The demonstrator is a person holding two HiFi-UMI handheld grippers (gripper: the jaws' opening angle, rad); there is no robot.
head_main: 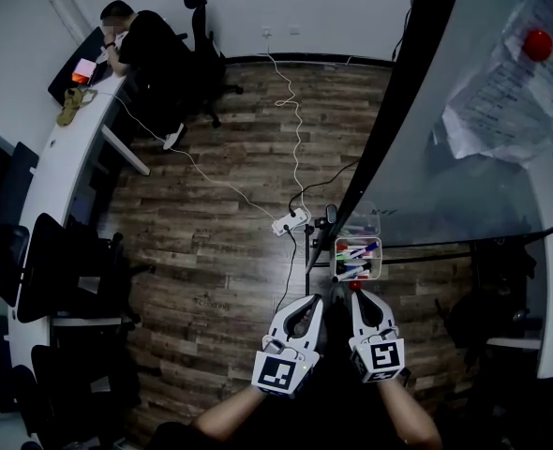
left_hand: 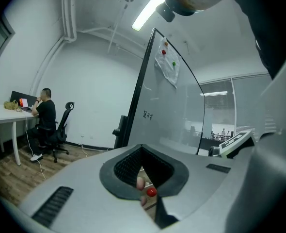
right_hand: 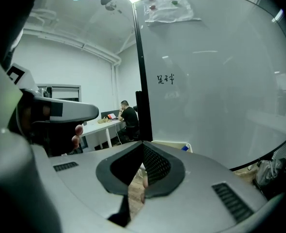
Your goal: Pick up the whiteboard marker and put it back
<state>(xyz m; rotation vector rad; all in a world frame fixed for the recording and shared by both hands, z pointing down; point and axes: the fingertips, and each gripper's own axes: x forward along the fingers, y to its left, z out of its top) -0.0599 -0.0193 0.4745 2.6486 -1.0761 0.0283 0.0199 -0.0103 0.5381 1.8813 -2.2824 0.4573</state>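
Because my left gripper (head_main: 316,300) and right gripper (head_main: 355,293) both sit closed just beside the clear plastic tray (head_main: 380,259), I could bump it; coloured whiteboard markers (head_main: 356,251) would spill.

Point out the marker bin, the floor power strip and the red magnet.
marker bin (head_main: 359,240), head view, top rim.
power strip (head_main: 291,221), head view, its middle.
red magnet (head_main: 537,44), head view, its centre.

The floor (head_main: 211,251) is matt wooden plank, the whiteboard (right_hand: 220,81) smooth and glossy, the marker tray (head_main: 380,256) clear plastic, the pinned sheet (head_main: 492,101) crinkled paper.
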